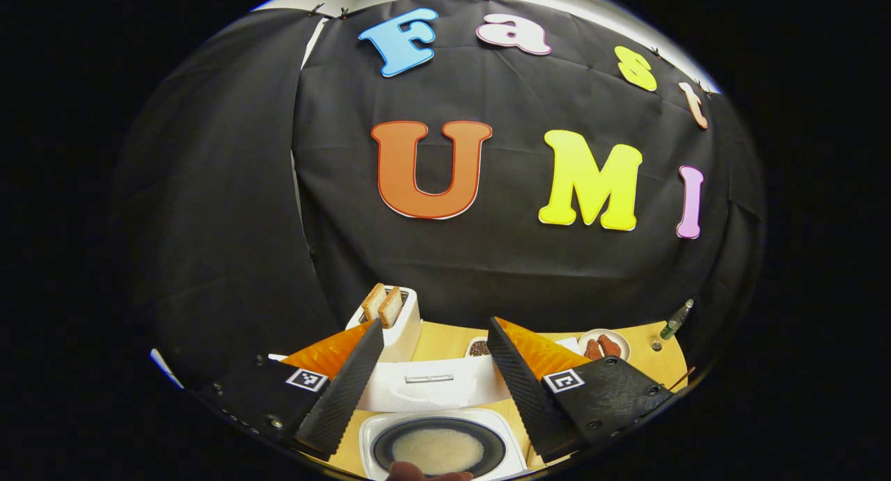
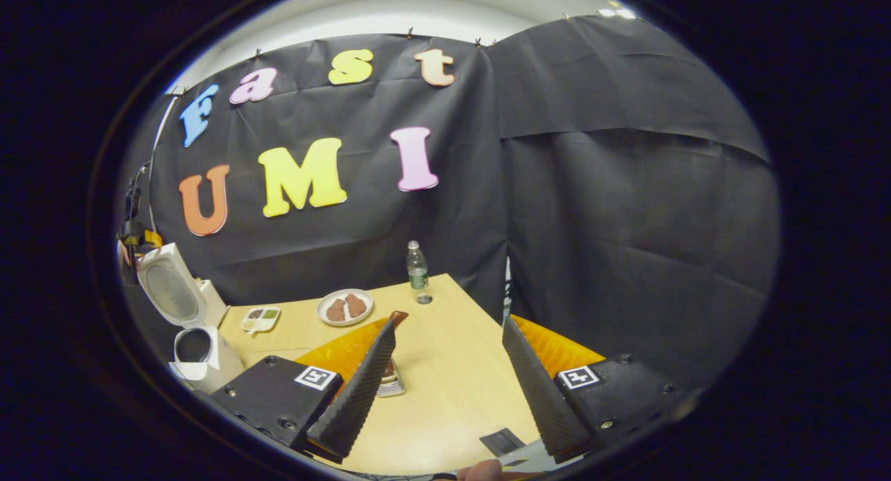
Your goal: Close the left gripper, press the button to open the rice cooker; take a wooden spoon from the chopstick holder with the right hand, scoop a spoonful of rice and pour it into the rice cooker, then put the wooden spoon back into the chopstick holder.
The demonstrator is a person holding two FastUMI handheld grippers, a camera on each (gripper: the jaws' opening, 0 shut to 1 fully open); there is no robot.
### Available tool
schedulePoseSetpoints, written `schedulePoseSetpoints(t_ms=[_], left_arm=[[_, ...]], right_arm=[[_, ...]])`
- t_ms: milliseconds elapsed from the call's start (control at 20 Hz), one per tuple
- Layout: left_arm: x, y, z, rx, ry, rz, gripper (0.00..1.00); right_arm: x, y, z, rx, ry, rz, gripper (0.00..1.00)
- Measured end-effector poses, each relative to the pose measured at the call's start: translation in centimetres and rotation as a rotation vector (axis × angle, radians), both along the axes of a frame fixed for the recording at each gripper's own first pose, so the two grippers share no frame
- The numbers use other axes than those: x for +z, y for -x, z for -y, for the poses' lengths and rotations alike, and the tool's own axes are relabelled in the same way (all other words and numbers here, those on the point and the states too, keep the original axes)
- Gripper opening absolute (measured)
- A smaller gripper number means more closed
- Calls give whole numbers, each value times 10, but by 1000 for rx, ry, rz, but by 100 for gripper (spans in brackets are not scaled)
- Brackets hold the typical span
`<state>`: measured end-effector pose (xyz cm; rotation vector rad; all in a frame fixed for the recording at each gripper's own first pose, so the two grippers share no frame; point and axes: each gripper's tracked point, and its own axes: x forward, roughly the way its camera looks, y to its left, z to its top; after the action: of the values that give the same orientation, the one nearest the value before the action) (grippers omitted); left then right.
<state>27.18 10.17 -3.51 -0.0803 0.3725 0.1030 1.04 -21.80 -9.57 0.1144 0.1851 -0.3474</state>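
A black cloth hangs behind a light wooden table [image 2: 445,369] in the booth.

In the left gripper view, the left gripper [image 1: 435,369] hangs over the rice cooker [image 1: 438,450]. Its two fingers are wide apart and hold nothing. Right under them, the cooker is open. Its dark inner pot [image 1: 390,446] has white rice [image 1: 438,447] in the bottom. The white lid [image 1: 431,387] stands up just behind the pot, between the two fingers. A fingertip [image 1: 418,472] of a person peeks in at the bottom edge. Behind the lid, on the left, is a white toaster [image 1: 400,324] with two slices of toast [image 1: 383,303] sticking up. To the right is a small dish [image 1: 479,347] with something dark in it, then a white plate [image 1: 604,345] with reddish-brown food. A green bottle [image 1: 676,319] stands far off at the right edge of the table.

In the right gripper view, the right gripper [image 2: 449,376] is over the bare table. Its fingers are also wide apart and empty. Beside the left finger a small brown tip [image 2: 398,319] sticks up, and a small holder [image 2: 391,382] sits on the table partly hidden behind that finger. I cannot tell if this is the wooden spoon and the chopstick holder. A dark flat thing [image 2: 502,440] lies near the bottom. Farther away are the plate [image 2: 345,307], a small tray [image 2: 260,319] and the bottle [image 2: 417,272]. The open rice cooker [image 2: 198,352] stands at the far left, its lid [image 2: 170,289] tipped up.
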Motion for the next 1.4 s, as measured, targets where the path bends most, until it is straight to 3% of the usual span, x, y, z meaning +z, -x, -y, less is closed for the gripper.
schedulePoseSetpoints(t_ms=[350,600,800,1400], left_arm=[[-20,62,21,-32,33,-89,97],[-63,129,45,-64,104,-219,96],[-96,162,48,-62,103,-295,96],[-175,187,59,13,197,-475,96]], right_arm=[[-3,-36,-40,165,17,-4,100],[-3,-56,-70,254,13,-4,99],[-2,-66,-88,310,19,-10,100],[-22,-64,-101,347,-16,-68,100]])
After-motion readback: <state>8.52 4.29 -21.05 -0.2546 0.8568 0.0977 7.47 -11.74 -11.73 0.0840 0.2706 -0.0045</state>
